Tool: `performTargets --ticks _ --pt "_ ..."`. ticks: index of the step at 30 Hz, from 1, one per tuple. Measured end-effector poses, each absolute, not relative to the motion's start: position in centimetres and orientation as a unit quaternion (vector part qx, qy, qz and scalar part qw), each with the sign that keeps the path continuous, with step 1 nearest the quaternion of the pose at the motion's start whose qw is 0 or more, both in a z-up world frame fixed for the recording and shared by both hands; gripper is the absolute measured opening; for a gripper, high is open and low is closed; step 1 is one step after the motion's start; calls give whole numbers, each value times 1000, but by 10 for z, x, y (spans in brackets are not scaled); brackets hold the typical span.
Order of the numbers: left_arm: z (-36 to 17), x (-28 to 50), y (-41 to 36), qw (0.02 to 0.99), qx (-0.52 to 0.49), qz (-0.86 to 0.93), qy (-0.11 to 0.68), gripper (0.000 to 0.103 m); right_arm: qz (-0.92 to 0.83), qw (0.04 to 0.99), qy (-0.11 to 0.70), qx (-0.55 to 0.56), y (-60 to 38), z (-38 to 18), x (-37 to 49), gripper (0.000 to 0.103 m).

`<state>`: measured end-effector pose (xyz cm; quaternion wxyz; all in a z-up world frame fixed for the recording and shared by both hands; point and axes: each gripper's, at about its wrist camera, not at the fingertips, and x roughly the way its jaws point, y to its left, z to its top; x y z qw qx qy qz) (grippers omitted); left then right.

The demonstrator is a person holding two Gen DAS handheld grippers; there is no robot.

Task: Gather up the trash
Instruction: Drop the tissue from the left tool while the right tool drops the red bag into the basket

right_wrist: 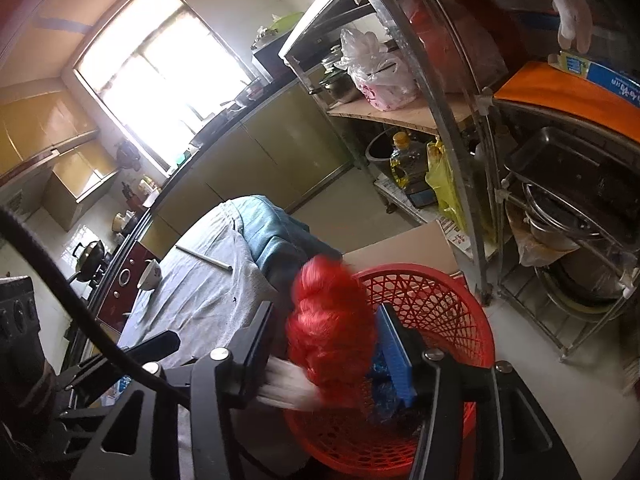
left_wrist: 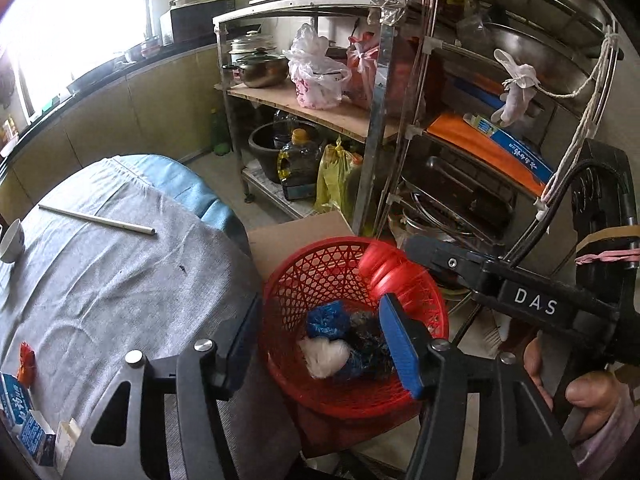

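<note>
While your left tongs (left_wrist: 320, 344) stand spread above the red basket (left_wrist: 434, 312), your right tongs (right_wrist: 324, 344) are spread too, red mesh wad (right_wrist: 328, 320) loose between them. Basket touches the table (left_wrist: 120, 280) edge; rack (left_wrist: 380, 120) close behind.

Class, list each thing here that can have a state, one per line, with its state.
Basket: upright, holding blue, white and dark wads.
Red wad: blurred, over the basket rim, between the right jaws.
Left gripper: open, empty.
Right gripper: open.
Bowl: upright on the table.
Carton: lying flat, flap open.
</note>
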<state>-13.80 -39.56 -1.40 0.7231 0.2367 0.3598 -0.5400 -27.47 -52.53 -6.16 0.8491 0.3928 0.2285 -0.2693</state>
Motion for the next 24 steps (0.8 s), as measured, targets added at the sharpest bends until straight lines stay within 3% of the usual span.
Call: performTargets --ticks 14,24 --pt "-7 -112 -353 747 205 -512 371 62 -261 856 230 382 -512 -54 -263 58" --pt "9 -93 -309 776 178 -486 362 68 -245 867 242 360 -493 -44 -244 58"
